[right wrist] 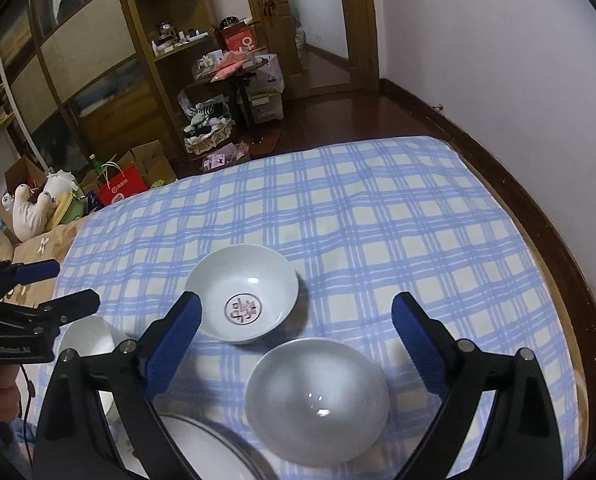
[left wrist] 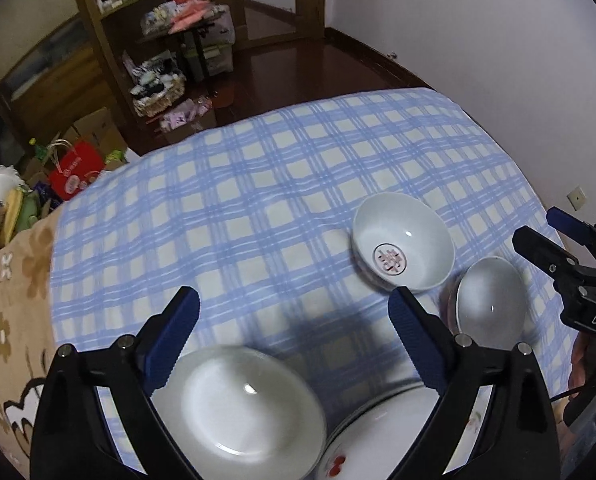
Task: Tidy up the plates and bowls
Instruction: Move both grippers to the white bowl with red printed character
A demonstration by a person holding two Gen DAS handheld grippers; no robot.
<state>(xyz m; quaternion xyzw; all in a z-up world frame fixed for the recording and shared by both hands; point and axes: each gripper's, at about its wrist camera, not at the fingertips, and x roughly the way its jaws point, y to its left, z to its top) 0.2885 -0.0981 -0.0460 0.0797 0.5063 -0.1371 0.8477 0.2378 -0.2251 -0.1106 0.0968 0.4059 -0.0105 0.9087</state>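
Note:
On the blue checked cloth point(left wrist: 257, 200) stand a white bowl with a red emblem point(left wrist: 404, 248), a plain white bowl point(left wrist: 490, 300), a small white plate point(left wrist: 237, 404) and a large plate with a red print point(left wrist: 386, 436). My left gripper point(left wrist: 293, 328) is open and empty, above the small plate. My right gripper point(right wrist: 293, 332) is open and empty, above the plain bowl point(right wrist: 318, 400), with the emblem bowl point(right wrist: 243, 292) just beyond. The right gripper shows at the right edge of the left wrist view point(left wrist: 550, 240); the left gripper shows at the left edge of the right wrist view point(right wrist: 57, 284).
The cloth point(right wrist: 378, 220) covers a bed with a beige floral sheet point(left wrist: 9, 300) at its left. Beyond the far edge are dark wood floor, shelves point(right wrist: 157, 40), boxes, a red bag point(right wrist: 123, 190) and soft toys point(right wrist: 29, 208). A white wall point(right wrist: 498, 60) runs along the right.

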